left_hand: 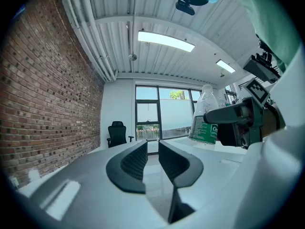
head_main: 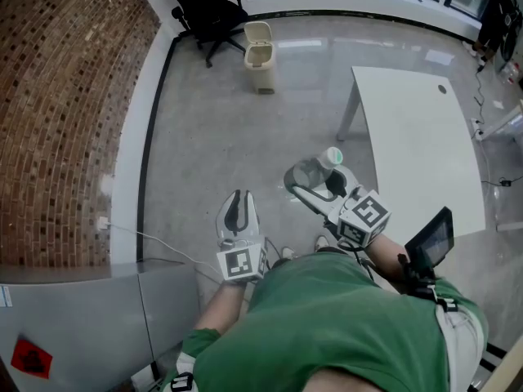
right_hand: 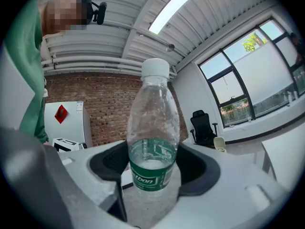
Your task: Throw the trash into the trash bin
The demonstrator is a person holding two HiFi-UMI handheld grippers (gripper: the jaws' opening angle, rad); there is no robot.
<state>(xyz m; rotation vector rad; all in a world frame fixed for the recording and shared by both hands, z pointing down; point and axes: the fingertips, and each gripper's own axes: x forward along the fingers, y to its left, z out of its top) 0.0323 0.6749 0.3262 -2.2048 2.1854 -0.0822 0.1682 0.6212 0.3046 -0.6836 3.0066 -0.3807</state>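
The main risk is losing the bottle [right_hand: 153,128] before it gets to the trash bin [head_main: 260,55]. The right tongs [right_hand: 152,165] are clamped on it low down, across the green label, with the pads touching either side. The whole upper body and white cap stand free above them. A thin, round, smooth wall like that can probably give or turn under the pads, so a quick swing or a loosened squeeze could let it tip or slide out onto the floor.

The bin stands well apart from the person, far across the bare floor, just beside a black office chair [head_main: 204,8]. A toss from here would likely fall short or bounce off the rim. Its opening is small, and its lid appears to stand up, though this is too small to be sure. A thin cable [head_main: 155,239] lies on the floor near the left wall, well left of a straight line to the bin.

The bottle is clear plastic, a little dented, and looks empty or nearly so. It is held in the air to the right of the left tongs [left_hand: 152,159], with a white surface [head_main: 417,129] further right. The left tongs are drawn almost together with only a sliver between them, and hold nothing.
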